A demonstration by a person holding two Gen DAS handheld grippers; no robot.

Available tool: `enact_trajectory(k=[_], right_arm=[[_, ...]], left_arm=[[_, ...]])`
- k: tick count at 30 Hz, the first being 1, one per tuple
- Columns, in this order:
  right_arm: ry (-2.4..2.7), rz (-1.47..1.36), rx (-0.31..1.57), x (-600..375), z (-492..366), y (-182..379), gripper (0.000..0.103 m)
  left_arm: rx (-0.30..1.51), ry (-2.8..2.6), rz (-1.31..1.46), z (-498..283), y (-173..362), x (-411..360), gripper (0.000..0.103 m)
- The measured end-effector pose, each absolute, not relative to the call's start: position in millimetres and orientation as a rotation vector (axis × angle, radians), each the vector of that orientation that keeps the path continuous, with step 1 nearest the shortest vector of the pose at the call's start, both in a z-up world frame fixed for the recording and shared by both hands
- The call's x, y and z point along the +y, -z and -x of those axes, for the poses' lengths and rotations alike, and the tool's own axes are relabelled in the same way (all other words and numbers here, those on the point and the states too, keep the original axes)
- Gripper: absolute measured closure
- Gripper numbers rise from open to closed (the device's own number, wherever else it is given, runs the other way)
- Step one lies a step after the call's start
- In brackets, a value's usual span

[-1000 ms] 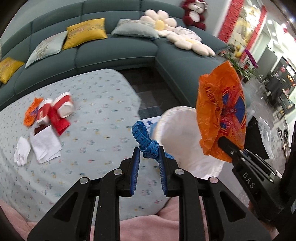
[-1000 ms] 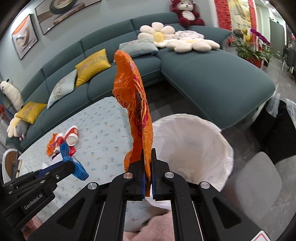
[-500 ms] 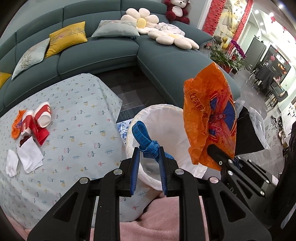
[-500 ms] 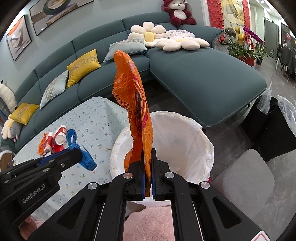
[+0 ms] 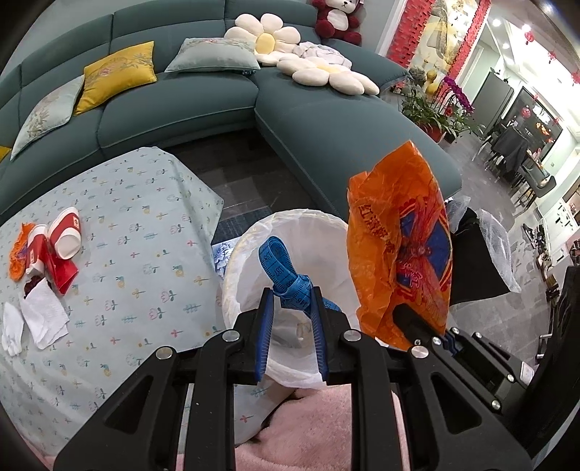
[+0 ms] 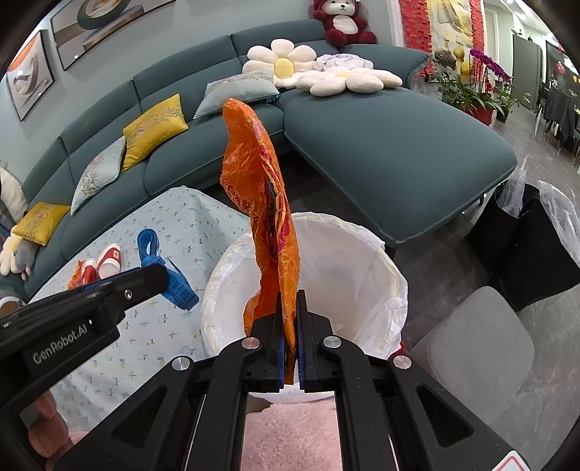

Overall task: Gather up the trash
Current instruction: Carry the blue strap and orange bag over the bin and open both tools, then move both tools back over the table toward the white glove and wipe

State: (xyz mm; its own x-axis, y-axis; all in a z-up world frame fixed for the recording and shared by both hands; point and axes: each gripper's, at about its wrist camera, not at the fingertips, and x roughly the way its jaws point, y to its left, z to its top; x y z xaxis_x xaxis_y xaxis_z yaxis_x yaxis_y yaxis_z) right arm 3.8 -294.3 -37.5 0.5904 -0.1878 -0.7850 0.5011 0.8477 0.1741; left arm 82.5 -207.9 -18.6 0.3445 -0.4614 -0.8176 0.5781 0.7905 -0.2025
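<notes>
A blue tape measure (image 5: pixel 286 275) is pinched in the left gripper (image 5: pixel 291 300) and an orange plastic bag (image 6: pixel 268 217) in the right gripper (image 6: pixel 289 319), just above the white-lined bin (image 6: pixel 362 246); release is judged next.

A family living room, furnished for comfort and hung with festive red.

A teal sectional sofa (image 5: pixel 203 94) wraps the corner, scattered with yellow cushions (image 5: pixel 116 76), daisy-shaped pillows (image 5: pixel 266 36) and a red plush bear (image 6: pixel 342 21). Framed art (image 6: pixel 98 27) hangs on the grey wall above it. A low table under a flower-print cloth (image 5: pixel 137 253) stands before the sofa, potted orchids (image 5: pixel 456 98) brighten the far side, and dining chairs (image 5: pixel 511 152) show beyond.
</notes>
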Motion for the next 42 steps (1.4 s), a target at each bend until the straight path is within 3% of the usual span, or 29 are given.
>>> enact_trajectory(k=[5,9,15,28,42], right_arm=[[0.428,-0.395,0.857,-297,-5,40,0.093],[0.441,-0.395,0.853,-299,-3,41,0.089],[0.454,-0.392,0.847,-302,-3,40,0.08],[0.437,-0.356,0.847,-290,-11,33,0.071],[0.356,-0.262,0.84,-230,-36,14,0.057]], left_arm=[[1.017,0.691,-0.112,-86,19,-212,0.08],[1.016,0.689,-0.094,-88,19,-215,0.06],[1.0,0.698,-0.082,-89,15,-218,0.044],[0.997,0.651,-0.046,-99,11,-195,0.044],[0.984,0.501,0.03,-122,12,-105,0.041]])
